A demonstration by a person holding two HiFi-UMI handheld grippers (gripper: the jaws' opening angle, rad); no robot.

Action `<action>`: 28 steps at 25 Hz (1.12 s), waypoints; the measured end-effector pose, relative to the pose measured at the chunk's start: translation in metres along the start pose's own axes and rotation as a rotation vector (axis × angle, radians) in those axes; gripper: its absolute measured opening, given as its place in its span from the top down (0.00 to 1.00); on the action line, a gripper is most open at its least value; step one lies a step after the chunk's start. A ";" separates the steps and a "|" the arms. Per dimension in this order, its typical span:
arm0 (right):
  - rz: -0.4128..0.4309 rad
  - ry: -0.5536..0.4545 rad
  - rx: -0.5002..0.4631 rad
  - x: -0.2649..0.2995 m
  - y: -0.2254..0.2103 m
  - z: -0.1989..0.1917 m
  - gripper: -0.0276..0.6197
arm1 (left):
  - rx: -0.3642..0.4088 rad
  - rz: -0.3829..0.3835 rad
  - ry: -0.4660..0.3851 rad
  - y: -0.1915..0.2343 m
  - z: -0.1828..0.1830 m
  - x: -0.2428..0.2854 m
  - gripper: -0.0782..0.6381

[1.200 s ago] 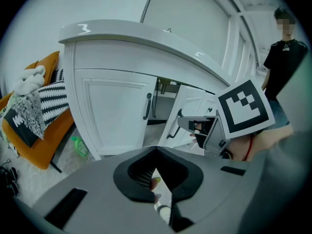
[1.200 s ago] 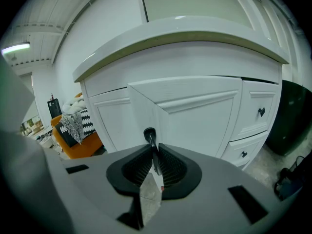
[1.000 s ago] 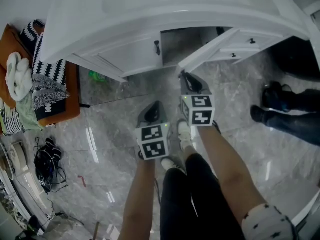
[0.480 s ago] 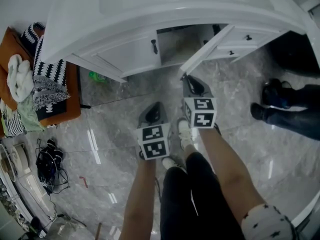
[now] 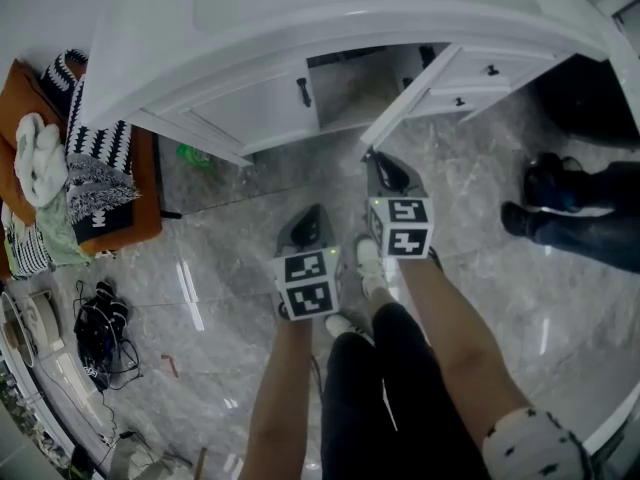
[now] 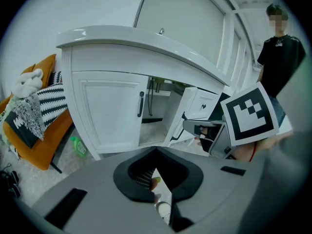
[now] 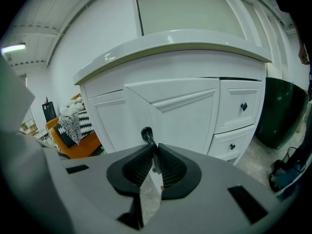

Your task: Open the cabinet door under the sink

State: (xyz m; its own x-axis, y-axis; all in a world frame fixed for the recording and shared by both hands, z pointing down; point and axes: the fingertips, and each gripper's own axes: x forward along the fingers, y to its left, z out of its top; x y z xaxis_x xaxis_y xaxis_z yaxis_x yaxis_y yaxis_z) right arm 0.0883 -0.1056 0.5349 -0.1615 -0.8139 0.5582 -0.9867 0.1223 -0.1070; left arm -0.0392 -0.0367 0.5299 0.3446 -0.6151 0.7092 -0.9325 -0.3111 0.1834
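Right gripper view looks straight down the right tool, whose ribbed black pads are closed to a narrow gap on the slim dark metal handle of the white panelled cabinet door; the handle's curved end pokes out above the pads. Head view shows that door swung well out from the white sink cabinet, hinged on the side next to the two small white drawers, with the dark opening behind it exposed, so I judge the task largely done with some swing left. The left tool has its jaws fully together on nothing and hangs low over the grey marble floor, apart from the closed left-hand door. From here the likely trouble is the grip: the pads hold a thin, rounded bar near its end, and a pull that does not follow the door's arc could let it slide out. A hard pull could also swing the door onto the drawer knobs or strain the hinges.
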 end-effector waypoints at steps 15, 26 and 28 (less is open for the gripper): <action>-0.027 0.007 0.014 -0.015 -0.010 -0.007 0.89 | 0.013 -0.005 -0.002 0.001 0.001 -0.001 0.90; -0.036 0.026 0.009 -0.037 -0.031 -0.019 0.89 | 0.035 -0.015 0.003 -0.012 0.003 -0.002 0.89; -0.037 0.027 0.013 -0.040 -0.035 -0.022 0.89 | 0.037 -0.019 0.003 -0.016 0.004 -0.002 0.89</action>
State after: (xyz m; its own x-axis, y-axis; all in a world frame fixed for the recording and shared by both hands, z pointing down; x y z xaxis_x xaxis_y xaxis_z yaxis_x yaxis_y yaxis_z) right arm 0.1286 -0.0651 0.5341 -0.1254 -0.8019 0.5841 -0.9917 0.0847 -0.0966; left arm -0.0249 -0.0334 0.5226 0.3615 -0.6071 0.7077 -0.9214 -0.3487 0.1716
